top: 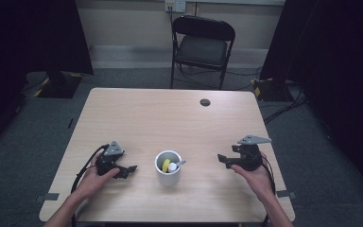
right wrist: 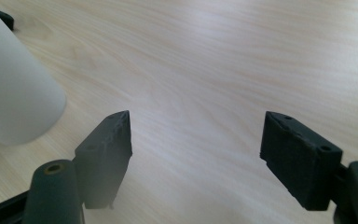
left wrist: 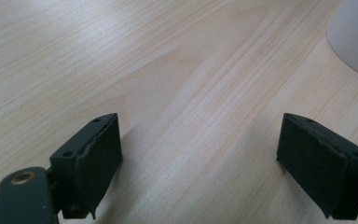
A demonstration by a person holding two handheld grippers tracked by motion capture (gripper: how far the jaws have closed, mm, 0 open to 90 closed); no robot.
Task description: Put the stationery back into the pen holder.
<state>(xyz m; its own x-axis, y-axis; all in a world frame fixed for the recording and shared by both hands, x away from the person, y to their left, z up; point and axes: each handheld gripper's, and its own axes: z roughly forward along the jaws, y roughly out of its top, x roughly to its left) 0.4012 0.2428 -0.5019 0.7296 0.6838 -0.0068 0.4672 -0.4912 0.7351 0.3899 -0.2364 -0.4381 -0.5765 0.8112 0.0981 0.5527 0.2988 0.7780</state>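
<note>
Leftmost, the left tool [top: 131, 169] rests on the surface [top: 170, 113], released and holding nothing. Between both stands the white cup [top: 168, 168], containing a yellow piece, white ball and spoon. Rightward, the right tool [top: 222, 160] hovers released, likewise bare.

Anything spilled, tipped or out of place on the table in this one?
Nothing stands out. The white cup stands upright near the table's front edge, with a yellow piece, a white ball and a spoon inside. Left gripper and right gripper flank it, both open and empty.
</note>
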